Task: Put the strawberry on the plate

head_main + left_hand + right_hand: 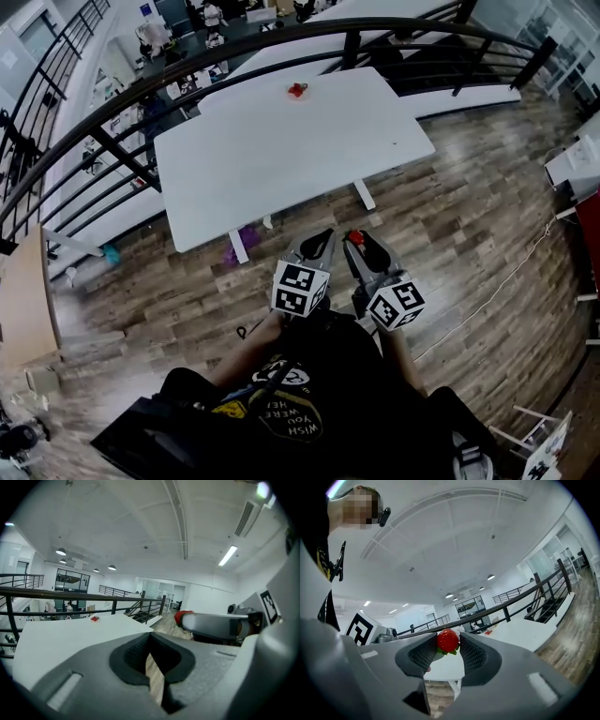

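A red strawberry (448, 640) with green leaves is pinched between the tips of my right gripper (448, 644). In the head view the strawberry (355, 238) and right gripper (356, 246) hang over the wooden floor, short of the white table (281, 150). My left gripper (322, 239) is right beside it, shut and empty. From the left gripper view its jaws (150, 637) meet, and the strawberry (183, 616) shows to the right. A small red item (297, 90) lies at the table's far edge; I cannot make out a plate.
A black railing (234, 42) curves behind the table, with a lower floor beyond it. Table legs (238, 246) stand near the front edge. A cable (487, 300) runs across the floor at the right. The person's dark shirt (300, 403) fills the bottom.
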